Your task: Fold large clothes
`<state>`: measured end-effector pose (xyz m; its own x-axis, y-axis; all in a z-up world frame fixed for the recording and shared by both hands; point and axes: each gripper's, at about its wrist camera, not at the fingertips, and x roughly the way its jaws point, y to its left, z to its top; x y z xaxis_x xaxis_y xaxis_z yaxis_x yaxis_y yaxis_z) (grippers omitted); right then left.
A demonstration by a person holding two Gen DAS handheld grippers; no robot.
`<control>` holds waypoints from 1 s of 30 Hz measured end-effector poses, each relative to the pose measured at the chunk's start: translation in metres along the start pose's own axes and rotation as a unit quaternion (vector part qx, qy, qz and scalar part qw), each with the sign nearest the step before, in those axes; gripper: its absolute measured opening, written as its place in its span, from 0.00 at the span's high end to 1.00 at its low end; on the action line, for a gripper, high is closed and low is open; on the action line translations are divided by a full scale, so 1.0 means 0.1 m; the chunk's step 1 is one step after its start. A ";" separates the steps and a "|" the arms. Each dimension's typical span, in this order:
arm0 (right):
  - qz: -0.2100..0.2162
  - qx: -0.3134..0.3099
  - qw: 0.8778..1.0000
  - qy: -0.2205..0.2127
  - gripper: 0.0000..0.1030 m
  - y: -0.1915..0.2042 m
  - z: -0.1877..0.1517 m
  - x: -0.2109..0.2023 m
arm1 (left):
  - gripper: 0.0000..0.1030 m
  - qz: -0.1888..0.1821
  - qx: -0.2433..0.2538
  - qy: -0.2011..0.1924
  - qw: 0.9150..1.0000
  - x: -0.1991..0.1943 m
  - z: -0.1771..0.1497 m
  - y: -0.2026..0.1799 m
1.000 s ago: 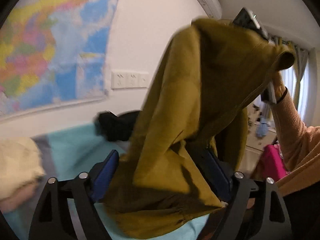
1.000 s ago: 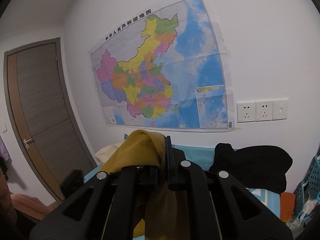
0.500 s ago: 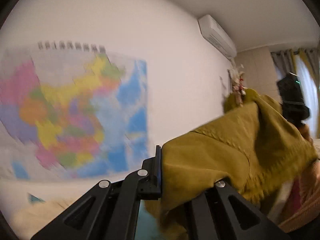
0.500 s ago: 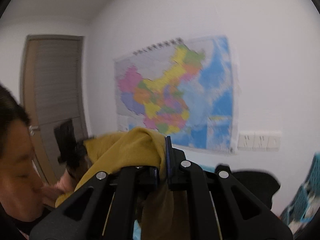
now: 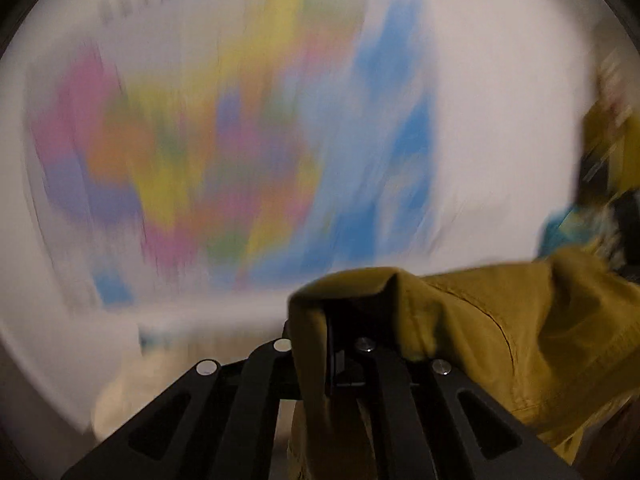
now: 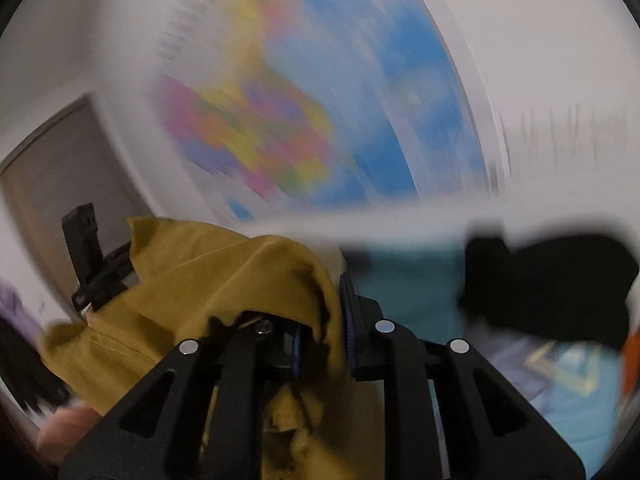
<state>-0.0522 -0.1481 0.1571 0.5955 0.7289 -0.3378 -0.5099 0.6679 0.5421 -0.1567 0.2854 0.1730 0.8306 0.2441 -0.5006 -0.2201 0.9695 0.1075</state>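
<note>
1. Wall map (image 5: 240,140): fills the field ahead of both tools and is heavily smeared by motion blur. Judgement: both tools are raised and swinging, so fine background detail cannot be read.
2. Mustard garment (image 5: 500,320): the task item. It is off the bed and held in the air between the two tools. In the left wrist view it runs from the jaws out to the right; in the right wrist view (image 6: 200,280) it runs from the jaws out to the left. Judgement: two separated grip points are used so the large cloth can be spread and shaken flat before any fold is made.
3. Bed surface (image 6: 408,280): teal, ahead of and below the right tool. It likely serves as the laying area.
4. Black clothing (image 6: 552,284): heaped ahead and to the right of the right tool, well apart from the held garment.
5. Left tool (image 5: 326,344): jaws clamped on a bunched edge of the garment, which drapes over the right finger.
6. Right tool (image 6: 332,320): jaws clamped on a fold of the garment, cloth hanging below them. The other tool shows far left as a dark shape (image 6: 86,256).
7. Risk: a thin bunched grip may slip during the swing.
</note>
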 end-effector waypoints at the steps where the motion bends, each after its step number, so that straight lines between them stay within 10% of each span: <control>1: -0.020 0.022 0.999 0.037 0.85 -0.26 -0.07 0.36 | 0.99 0.019 -0.005 0.037 0.999 0.41 -0.15 0.04; 7: -0.127 0.126 0.976 0.122 0.81 -1.39 -0.45 1.49 | 0.99 0.042 -0.049 0.214 0.975 2.10 -1.03 0.33; 11: -0.136 0.048 0.983 0.110 0.56 -1.09 -0.53 1.29 | 0.93 0.004 -0.047 0.196 0.980 2.08 -0.99 0.46; 13: -0.093 0.008 0.989 0.116 0.16 -0.71 -0.64 1.14 | 0.74 -0.008 -0.028 0.170 0.985 1.92 -0.91 0.46; 16: -0.056 -0.060 0.985 0.154 0.13 -0.15 -0.89 1.24 | 0.51 -0.019 0.022 0.127 0.991 1.71 -0.81 0.28; 19: -0.070 -0.106 0.968 0.218 0.12 0.16 -1.29 1.44 | 0.48 -0.041 0.053 0.111 0.992 1.57 -0.80 0.11; 21: -0.089 -0.142 0.957 0.238 0.20 0.26 -1.52 1.55 | 0.47 -0.037 0.075 0.114 0.990 1.58 -0.85 -0.01; 24: -0.072 -0.133 0.959 0.239 0.87 0.21 -1.52 1.52 | 0.47 -0.031 0.091 0.122 0.988 1.58 -0.93 -0.10; 30: -0.117 -0.109 0.977 0.139 0.90 0.06 -0.78 0.52 | 0.47 -0.033 0.064 0.117 0.990 1.55 -0.86 0.07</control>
<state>-0.0729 -0.0944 0.0834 0.5358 0.5448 -0.6450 -0.5179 0.8154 0.2585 -0.0737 0.3278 0.0218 0.6959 0.1825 -0.6946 -0.0895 0.9817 0.1683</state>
